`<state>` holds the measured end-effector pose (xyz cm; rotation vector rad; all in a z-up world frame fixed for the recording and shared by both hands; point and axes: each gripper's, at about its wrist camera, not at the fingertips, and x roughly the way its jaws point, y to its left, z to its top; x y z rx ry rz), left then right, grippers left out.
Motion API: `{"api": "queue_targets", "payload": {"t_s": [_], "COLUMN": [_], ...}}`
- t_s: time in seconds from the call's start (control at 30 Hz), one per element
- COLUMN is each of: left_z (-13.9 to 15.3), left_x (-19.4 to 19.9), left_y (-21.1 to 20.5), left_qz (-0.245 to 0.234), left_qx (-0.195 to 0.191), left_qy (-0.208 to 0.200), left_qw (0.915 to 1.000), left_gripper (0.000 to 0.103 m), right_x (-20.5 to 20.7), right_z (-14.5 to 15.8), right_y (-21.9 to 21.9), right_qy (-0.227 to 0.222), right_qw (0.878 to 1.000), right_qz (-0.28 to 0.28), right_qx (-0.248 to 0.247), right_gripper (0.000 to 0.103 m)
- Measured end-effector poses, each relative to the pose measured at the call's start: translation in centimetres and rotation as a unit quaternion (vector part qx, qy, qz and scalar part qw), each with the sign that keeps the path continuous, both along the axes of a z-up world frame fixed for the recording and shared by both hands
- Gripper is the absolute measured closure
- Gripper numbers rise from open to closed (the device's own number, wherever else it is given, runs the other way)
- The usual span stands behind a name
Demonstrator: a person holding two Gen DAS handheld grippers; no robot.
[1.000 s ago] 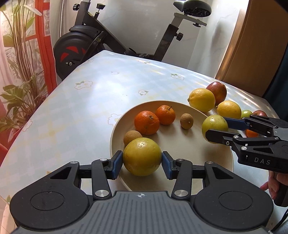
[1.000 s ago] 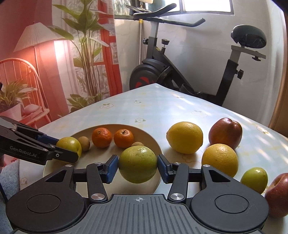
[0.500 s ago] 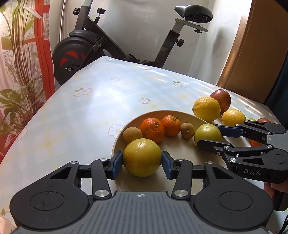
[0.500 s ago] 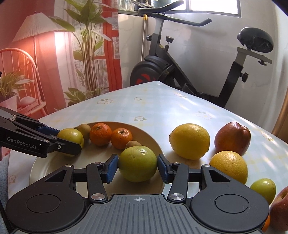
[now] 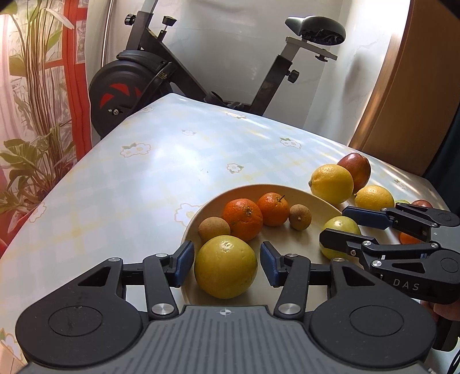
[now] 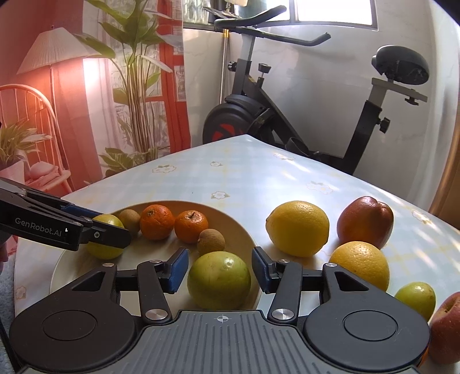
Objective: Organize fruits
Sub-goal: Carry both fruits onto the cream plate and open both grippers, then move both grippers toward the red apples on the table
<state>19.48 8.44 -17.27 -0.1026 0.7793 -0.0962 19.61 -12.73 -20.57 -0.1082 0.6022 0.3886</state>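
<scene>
Low centre in the left view, the yellow fruit is seated on the plate. The left gripper has just been opening and its pads are parted from the fruit (a thin gap each side). A straight withdrawal is advised, so that nothing is nudged. Whether the green fruit is pressed by the right gripper cannot be told.

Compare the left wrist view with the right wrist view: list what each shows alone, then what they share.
Left wrist only: a brown wooden door at the right edge.

Right wrist only: a lampshade and a chair on the pink side, a window, and the exercise bike's handlebars.

Both: the plate with two mandarins, the yellow-green fruit, the green round fruit, a lemon, a red apple and the bike saddle.
</scene>
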Motion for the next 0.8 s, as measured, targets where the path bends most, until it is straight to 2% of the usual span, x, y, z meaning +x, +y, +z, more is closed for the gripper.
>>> {"api": "queue_targets", "payload": {"t_s": [0.17, 0.4, 0.53, 0.67, 0.8], "left_z": [0.4, 1.8, 2.8, 4.0, 5.2], "left_x": [-0.3, -0.5, -0.3, -0.1, 0.4], "left_y": [-0.3, -0.7, -1.7, -3.0, -4.7], "left_qz": [0.003, 0.01, 0.003, -0.006, -0.019], "left_qx": [0.011, 0.007, 0.012, 0.02, 0.025], "left_qy": [-0.007, -0.023, -0.035, -0.051, -0.067], "left_qw": [0.9999, 0.9997, 0.9993, 0.9985, 0.9972], "left_gripper": [0.045, 0.044, 0.043, 0.036, 0.036], "right_x": [-0.6, -2.1, -2.6, -2.8, -3.1], "right_z": [0.6, 2.5, 3.3, 4.0, 4.6], "right_y": [-0.6, -2.9, -5.3, -8.2, -11.3], "right_qy": [-0.012, -0.04, -0.052, -0.056, -0.063], "right_qw": [1.0, 0.999, 0.997, 0.995, 0.992], "right_qz": [-0.003, -0.014, -0.042, -0.08, -0.106], "right_qx": [0.008, 0.022, 0.029, 0.034, 0.027], "right_gripper": [0.057, 0.058, 0.058, 0.058, 0.058]}}
